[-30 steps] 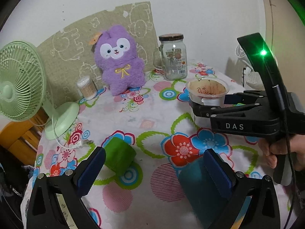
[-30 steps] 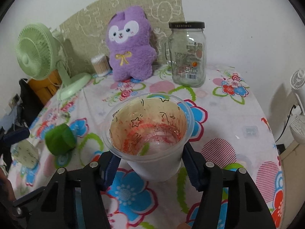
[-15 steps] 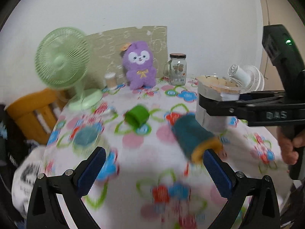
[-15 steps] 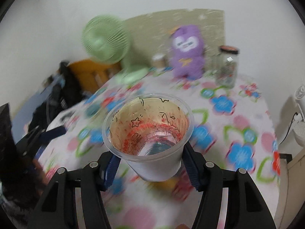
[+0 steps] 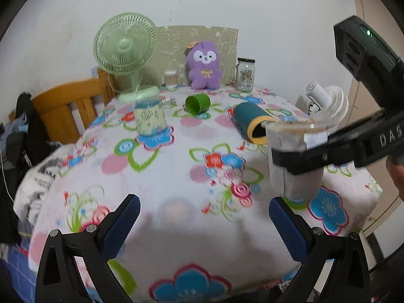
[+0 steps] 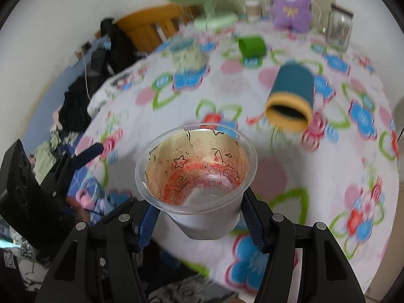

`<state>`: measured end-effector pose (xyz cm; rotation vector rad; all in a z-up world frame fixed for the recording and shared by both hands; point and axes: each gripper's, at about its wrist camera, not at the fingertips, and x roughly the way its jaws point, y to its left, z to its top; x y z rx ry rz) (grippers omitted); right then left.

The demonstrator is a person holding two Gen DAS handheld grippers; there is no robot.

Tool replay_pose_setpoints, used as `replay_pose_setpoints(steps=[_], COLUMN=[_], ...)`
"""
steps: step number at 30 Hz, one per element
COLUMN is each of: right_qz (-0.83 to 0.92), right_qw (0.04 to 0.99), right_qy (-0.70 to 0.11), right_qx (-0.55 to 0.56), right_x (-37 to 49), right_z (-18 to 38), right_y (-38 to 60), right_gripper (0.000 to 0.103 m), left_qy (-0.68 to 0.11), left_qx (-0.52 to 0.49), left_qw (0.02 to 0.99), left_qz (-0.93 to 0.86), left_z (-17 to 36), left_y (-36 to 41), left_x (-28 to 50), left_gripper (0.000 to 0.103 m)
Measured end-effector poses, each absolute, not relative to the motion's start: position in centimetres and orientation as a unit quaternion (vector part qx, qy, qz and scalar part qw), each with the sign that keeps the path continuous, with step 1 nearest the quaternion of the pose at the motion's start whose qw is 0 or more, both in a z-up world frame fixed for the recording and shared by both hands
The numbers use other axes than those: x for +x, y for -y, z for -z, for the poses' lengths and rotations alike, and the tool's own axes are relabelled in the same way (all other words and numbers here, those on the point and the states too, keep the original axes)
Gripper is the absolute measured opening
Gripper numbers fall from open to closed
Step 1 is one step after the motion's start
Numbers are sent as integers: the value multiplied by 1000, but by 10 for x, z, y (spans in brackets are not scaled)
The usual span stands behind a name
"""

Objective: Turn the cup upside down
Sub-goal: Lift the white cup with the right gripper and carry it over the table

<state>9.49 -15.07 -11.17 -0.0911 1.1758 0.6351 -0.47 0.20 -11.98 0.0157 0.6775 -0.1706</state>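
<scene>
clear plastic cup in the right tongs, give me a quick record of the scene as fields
cup: clear plastic cup, upright, mouth up, above the table
right tongs: shut on the cup's wall
left tongs: open, holding nothing
lying on their sides: teal cup, green cup
standing: patterned cup
flip: not yet done

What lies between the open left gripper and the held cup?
Only flowered tablecloth separates the left gripper from the clear cup, per the left wrist view.

left hand-held gripper (image 5: 204, 217) — jaws spread wide | right hand-held gripper (image 6: 199, 217) — clamped, raised
</scene>
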Motion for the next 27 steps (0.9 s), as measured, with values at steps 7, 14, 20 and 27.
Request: replay_pose_setpoints(steps=[7,14,20,27], right_qz=[-287,-277,-278,-275], right_qw=[766,758,760,750], right_qy=[-573,-589,-586,-600], right_qx=[-55,-51,-47,-44], right_x=[90,112,132,141], right_z=[126,144,147,162], right_y=[143,132,122,111], right_gripper=[65,65,65,69], left_qy=[-331,-334,-346,-348], left_qx=[-2,-9,-26,-25], left_qw=[939,939,935,935], left_qz=[92,85,75,64], left_z=[121,122,125,125], left_y=[1,-2,-10,-14], left_x=[-16,-22,-18,-18], left_gripper=[103,103,103,103])
